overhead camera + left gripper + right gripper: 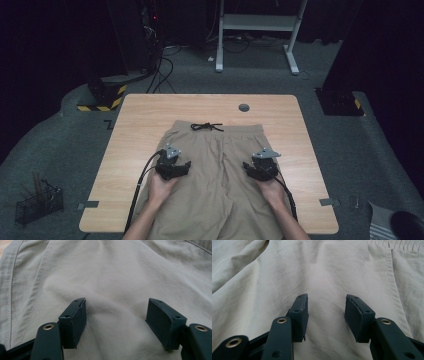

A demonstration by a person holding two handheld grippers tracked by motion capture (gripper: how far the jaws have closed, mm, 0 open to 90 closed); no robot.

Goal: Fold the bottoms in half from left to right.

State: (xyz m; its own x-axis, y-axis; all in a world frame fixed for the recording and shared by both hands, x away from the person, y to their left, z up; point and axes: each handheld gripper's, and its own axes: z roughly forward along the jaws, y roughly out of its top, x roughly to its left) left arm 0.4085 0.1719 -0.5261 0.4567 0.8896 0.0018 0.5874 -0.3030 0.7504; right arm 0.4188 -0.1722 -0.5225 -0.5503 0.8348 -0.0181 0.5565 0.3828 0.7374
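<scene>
The khaki shorts (pixel 220 165) are lying flat at the surface's (pixel 145 115) centre, waistband toward 12 o'clock, while the left gripper (pixel 172 170) and right gripper (pixel 261 170) are hovering wide-fingered, gripping nothing, so any folding looks unstarted.

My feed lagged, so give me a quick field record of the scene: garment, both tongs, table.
garment: khaki shorts spread flat, waistband far side, black drawstring tied
left tongs: open, over the shorts' left leg, nothing held
right tongs: open, over the right leg, nothing held
table: light wood, grey grommet near far edge
</scene>
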